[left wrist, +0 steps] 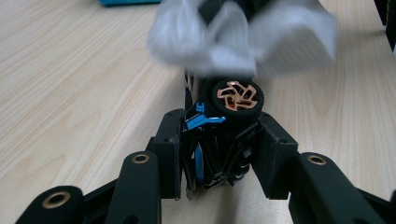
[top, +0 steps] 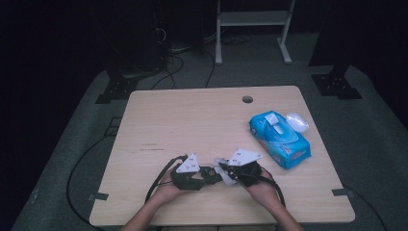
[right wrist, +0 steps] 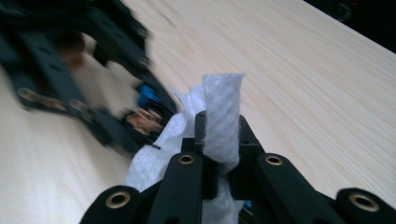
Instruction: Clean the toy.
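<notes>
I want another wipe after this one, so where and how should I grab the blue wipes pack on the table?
Probably best across its short width, mid-body. The blue wipes pack lies flat and slanted near the table's right edge, its lid flap open at the far end. Bring a claw down from above with jaws over the long sides, short of the flap; the soft body should give slightly.

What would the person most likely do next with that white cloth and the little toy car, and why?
Probably rub the white wipe across the toy car again. The left gripper is shut on the car, wheel facing out, and the right gripper is shut on the wipe, which lies right against the car near the table's front edge. That looks like cleaning under way.
</notes>
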`<move>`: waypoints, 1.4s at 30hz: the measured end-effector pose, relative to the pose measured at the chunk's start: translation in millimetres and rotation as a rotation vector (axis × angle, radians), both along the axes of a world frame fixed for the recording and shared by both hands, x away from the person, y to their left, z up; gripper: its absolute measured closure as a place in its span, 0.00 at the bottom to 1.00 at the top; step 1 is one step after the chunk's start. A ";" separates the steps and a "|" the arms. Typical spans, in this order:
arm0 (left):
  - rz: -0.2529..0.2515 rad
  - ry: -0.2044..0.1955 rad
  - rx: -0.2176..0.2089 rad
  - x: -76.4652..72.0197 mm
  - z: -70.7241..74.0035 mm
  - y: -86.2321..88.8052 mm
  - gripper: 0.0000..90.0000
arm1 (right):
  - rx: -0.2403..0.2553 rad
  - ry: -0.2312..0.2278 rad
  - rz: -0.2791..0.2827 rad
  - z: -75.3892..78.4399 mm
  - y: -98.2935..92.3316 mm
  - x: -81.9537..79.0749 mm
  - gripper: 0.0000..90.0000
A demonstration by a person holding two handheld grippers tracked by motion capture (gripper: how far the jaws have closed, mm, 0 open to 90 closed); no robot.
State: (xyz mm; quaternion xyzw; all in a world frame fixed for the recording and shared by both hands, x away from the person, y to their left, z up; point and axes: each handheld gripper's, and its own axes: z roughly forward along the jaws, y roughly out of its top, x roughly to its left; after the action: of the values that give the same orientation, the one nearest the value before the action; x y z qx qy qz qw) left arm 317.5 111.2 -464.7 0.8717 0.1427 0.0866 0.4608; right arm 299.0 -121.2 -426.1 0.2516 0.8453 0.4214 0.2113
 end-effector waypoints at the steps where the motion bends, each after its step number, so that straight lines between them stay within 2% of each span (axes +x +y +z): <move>1: 0.000 -0.002 0.000 -0.1 -0.1 -0.4 0.65 | 0.014 0.011 -0.009 0.0 -3.8 1.1 0.93; 2: 0.001 -0.002 0.001 -0.3 -0.1 -0.8 0.65 | 0.035 0.026 -0.011 0.1 -4.9 1.5 0.93; 4: 0.002 -0.004 0.000 -0.4 -0.2 -1.1 0.65 | 0.044 0.033 -0.005 -0.3 -2.6 0.4 0.93; 6: 0.000 -0.007 0.008 -0.6 0.0 -1.1 0.65 | 0.057 0.034 0.034 -2.4 7.8 -3.6 0.93; 7: -0.002 -0.012 0.013 -0.8 0.2 -1.0 0.65 | 0.051 0.025 0.071 -3.2 17.8 -8.0 0.93; 10: -0.002 -0.013 0.014 -1.0 0.3 0.3 0.65 | 0.035 0.020 0.084 -1.9 19.1 -8.2 0.93; 12: 0.000 -0.008 0.006 -0.5 0.1 0.6 0.65 | 0.034 0.028 0.065 -0.8 11.9 -5.5 0.93; 14: 0.000 -0.007 0.008 0.0 0.2 1.5 0.65 | 0.007 0.010 0.021 -0.3 0.1 -3.1 0.93; 17: -0.003 -0.009 0.011 0.5 0.6 2.6 0.65 | 0.048 0.036 -0.029 0.7 -21.8 2.8 0.93; 20: -0.001 -0.013 0.012 -0.1 0.5 3.1 0.65 | 0.024 0.017 -0.077 2.2 -32.4 4.3 0.93; 24: 0.002 -0.007 0.009 0.1 0.3 3.3 0.65 | 0.031 0.022 -0.076 0.3 -28.1 2.7 0.93; 25: 0.001 -0.009 0.011 0.0 0.4 3.2 0.65 | 0.040 0.027 -0.062 -0.1 -23.8 1.5 0.93; 26: 0.003 -0.007 0.008 -0.3 0.2 3.1 0.65 | 0.045 0.027 -0.022 -1.8 -13.2 -1.2 0.93; 27: 0.005 -0.007 0.008 -0.4 0.2 3.2 0.65 | 0.045 0.027 -0.022 -1.8 -13.2 -1.2 0.93; 30: 0.007 -0.012 0.013 0.0 0.4 5.8 0.65 | 0.018 0.003 -0.007 -3.3 -3.3 -4.6 0.93; 33: 0.007 -0.014 0.011 -0.3 0.4 6.6 0.65 | 0.026 0.017 -0.006 -1.3 -9.4 -0.7 0.93; 34: 0.007 -0.015 0.012 -0.3 0.5 6.6 0.65 | 0.022 0.016 -0.018 -0.1 -13.0 0.3 0.93; 35: 0.005 -0.017 0.016 -0.5 0.7 6.8 0.65 | 0.029 0.016 -0.056 2.5 -22.5 1.9 0.93; 36: 0.005 -0.017 0.016 -0.5 0.7 6.8 0.65 | 0.029 0.016 -0.056 2.5 -22.5 1.9 0.93; 37: 0.005 -0.016 0.017 -0.1 0.8 7.5 0.65 | 0.036 0.019 -0.095 4.4 -33.7 4.2 0.93; 42: 0.008 -0.015 0.016 0.0 0.9 7.5 0.65 | 0.052 0.034 -0.124 3.7 -44.7 7.4 0.93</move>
State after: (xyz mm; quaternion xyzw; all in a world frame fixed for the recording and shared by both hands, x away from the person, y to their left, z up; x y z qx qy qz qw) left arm 317.5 118.7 -463.8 0.8742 0.1421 0.0960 0.4542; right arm 306.4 -165.8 -422.3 0.3163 0.8202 0.4251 0.2159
